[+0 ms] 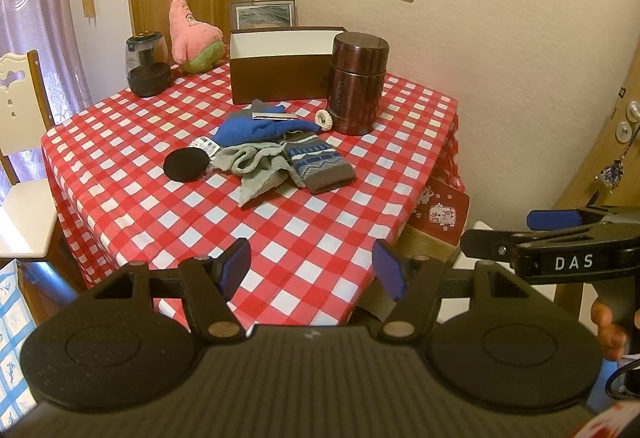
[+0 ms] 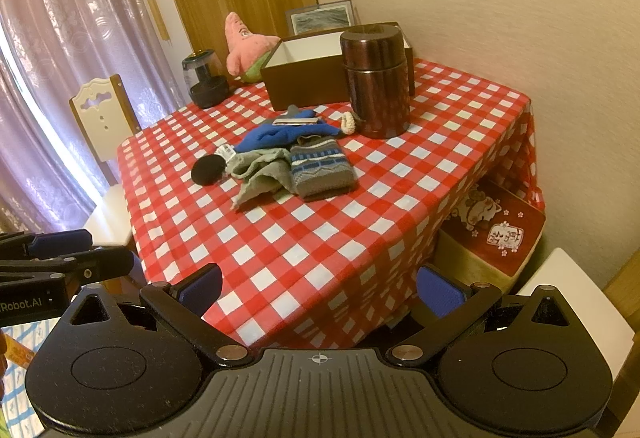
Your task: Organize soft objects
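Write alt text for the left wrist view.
A pile of soft items, including a blue cloth and a patterned knit piece, lies on a red checked tablecloth before an open brown box. The open left hand-held gripper is in front, holding nothing.

place: home dining room | cues: checkered tablecloth (image 1: 304,238), curtains (image 2: 60,58), dining chair (image 2: 105,114), framed picture (image 1: 262,13)

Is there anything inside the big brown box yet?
No, as far as the views show: the brown box shows only bare white inside walls, and the socks lie on the tablecloth in front of it.
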Demonstrator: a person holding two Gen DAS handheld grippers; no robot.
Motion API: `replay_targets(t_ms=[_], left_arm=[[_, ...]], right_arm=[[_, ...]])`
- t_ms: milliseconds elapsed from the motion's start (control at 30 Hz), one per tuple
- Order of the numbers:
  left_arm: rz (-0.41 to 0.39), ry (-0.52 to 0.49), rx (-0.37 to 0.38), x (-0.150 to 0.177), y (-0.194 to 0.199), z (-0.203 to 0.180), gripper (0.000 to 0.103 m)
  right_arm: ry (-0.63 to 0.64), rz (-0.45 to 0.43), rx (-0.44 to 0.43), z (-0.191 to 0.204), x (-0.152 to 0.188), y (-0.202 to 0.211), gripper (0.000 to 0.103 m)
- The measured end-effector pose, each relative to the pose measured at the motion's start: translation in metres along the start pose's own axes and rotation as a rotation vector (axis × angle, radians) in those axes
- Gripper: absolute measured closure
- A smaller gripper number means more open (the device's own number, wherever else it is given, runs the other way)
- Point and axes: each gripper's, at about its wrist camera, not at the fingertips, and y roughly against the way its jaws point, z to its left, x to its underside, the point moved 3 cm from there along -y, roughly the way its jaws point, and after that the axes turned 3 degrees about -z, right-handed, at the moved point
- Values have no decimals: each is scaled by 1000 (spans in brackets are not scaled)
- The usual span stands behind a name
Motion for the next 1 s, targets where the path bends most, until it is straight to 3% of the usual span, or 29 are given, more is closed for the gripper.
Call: replay_targets(t_ms=[533,1000], left_arm=[[21,-5,-14,-5,-11,3,38],[55,-9,-58,-1,-39,74,38]], right_arm=[[-22,-32,-37,7,-5,-12,0],[-78,-47,-17,11,-5,-57,0]])
